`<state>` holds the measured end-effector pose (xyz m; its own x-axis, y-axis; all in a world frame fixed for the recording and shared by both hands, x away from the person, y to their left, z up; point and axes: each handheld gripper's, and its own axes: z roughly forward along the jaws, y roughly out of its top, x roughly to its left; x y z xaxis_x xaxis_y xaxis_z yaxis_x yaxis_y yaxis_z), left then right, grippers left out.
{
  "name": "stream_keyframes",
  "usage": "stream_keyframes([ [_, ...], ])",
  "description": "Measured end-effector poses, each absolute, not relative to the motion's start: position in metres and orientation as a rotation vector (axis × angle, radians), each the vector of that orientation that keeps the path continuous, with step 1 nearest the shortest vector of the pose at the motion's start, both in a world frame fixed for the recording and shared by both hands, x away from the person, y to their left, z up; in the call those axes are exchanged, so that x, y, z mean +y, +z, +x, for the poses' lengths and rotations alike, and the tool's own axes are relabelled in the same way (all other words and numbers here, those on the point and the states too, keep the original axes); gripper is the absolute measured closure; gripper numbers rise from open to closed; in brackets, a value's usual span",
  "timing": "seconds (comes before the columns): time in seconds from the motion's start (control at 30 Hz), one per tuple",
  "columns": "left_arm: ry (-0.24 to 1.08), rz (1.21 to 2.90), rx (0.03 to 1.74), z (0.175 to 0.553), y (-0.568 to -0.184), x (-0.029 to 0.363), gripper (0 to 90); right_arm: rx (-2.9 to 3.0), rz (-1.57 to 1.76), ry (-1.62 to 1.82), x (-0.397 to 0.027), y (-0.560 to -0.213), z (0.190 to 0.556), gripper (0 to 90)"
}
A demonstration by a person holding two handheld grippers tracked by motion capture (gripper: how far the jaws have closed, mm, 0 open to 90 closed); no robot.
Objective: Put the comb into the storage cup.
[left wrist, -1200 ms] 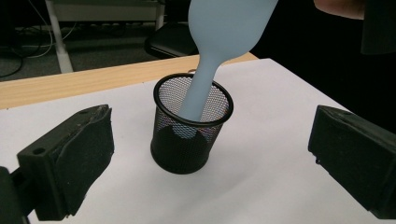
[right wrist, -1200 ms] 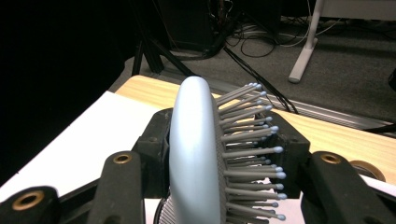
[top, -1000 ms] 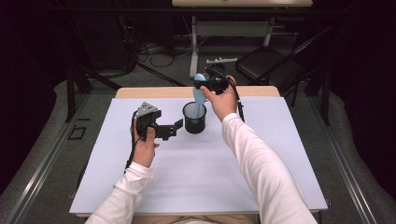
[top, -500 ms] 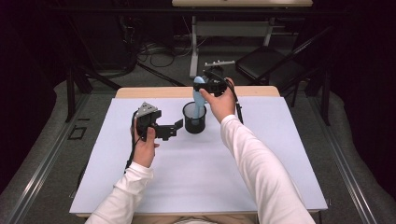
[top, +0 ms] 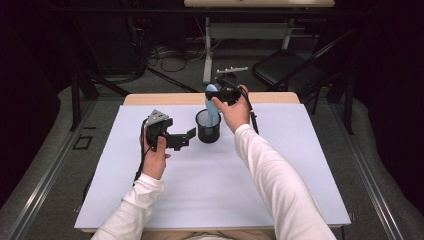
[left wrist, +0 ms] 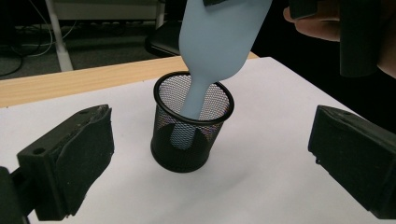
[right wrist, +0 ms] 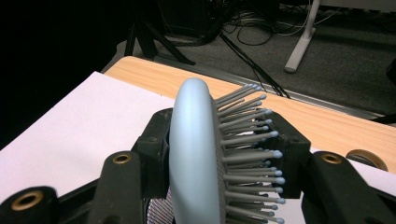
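Note:
A light blue hairbrush [top: 212, 103] stands tilted, handle down, inside a black mesh cup [top: 208, 128] on the white table cover [top: 210, 190]. My right gripper [top: 223, 94] is shut on the brush's head, above the cup and slightly behind it. In the right gripper view the pads clamp the brush [right wrist: 194, 154] by its back and its bristle side. My left gripper [top: 188, 137] is open, level with the cup and just left of it. In the left gripper view the cup [left wrist: 191, 137] sits between and beyond the spread jaws, with the brush handle [left wrist: 189, 109] reaching its bottom.
A strip of bare wooden tabletop [top: 165, 98] runs along the far edge. Behind the table are a black chair [top: 290, 67], a desk leg [top: 207, 50] and cables on the floor. The white cover extends wide toward the near side.
My right gripper has edged slightly left and down with the brush. My left gripper has stayed where it was.

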<state>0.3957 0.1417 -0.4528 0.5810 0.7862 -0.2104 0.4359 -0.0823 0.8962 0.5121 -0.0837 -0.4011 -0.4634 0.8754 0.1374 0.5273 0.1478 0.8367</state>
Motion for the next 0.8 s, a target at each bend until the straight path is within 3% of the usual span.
stream_keyframes([
  [0.8,0.392,1.71,1.022,0.3958,-0.453,0.1418,0.5,2.072,1.286,1.236,-0.0763,-0.4033,0.5093,47.5],
])
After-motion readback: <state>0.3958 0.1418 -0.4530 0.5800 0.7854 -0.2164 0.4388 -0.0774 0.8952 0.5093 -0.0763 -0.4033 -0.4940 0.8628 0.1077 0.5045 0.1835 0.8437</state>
